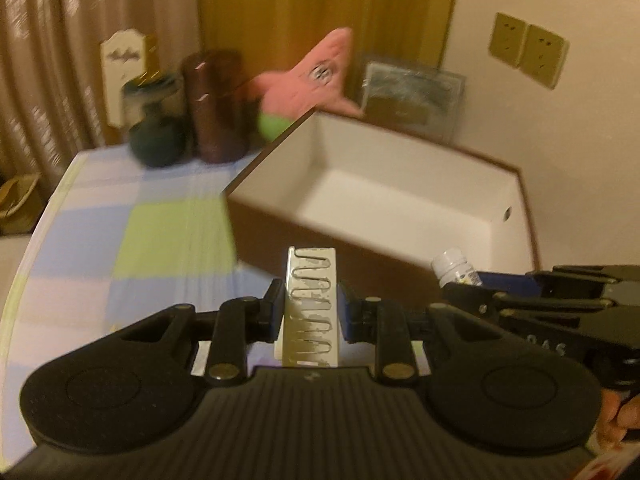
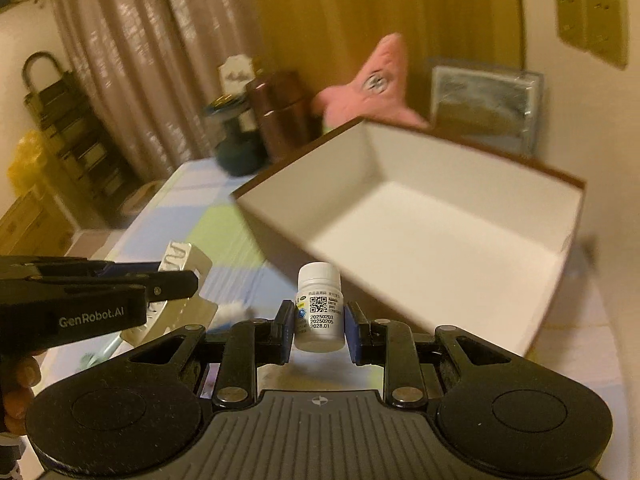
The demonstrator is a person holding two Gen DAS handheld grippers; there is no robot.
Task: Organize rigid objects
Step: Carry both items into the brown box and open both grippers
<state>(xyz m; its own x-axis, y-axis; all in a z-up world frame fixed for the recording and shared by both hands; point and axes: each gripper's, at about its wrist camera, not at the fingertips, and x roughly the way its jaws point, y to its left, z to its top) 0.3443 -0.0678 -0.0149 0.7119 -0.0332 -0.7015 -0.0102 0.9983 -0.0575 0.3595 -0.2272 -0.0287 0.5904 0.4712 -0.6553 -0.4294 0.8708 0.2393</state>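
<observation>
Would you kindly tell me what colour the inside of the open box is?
White inside the open brown-walled box, clearest in the right wrist view.

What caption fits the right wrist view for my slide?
Right gripper holds a white pill bottle before an open, empty box, the left gripper alongside with a silver case.

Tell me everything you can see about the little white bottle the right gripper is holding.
The small white bottle looks like plastic, with a ribbed screw cap still on and a printed label carrying a QR code and dates. It stands upright, clamped at its sides by the right gripper, lifted near the front of the open box.
</observation>
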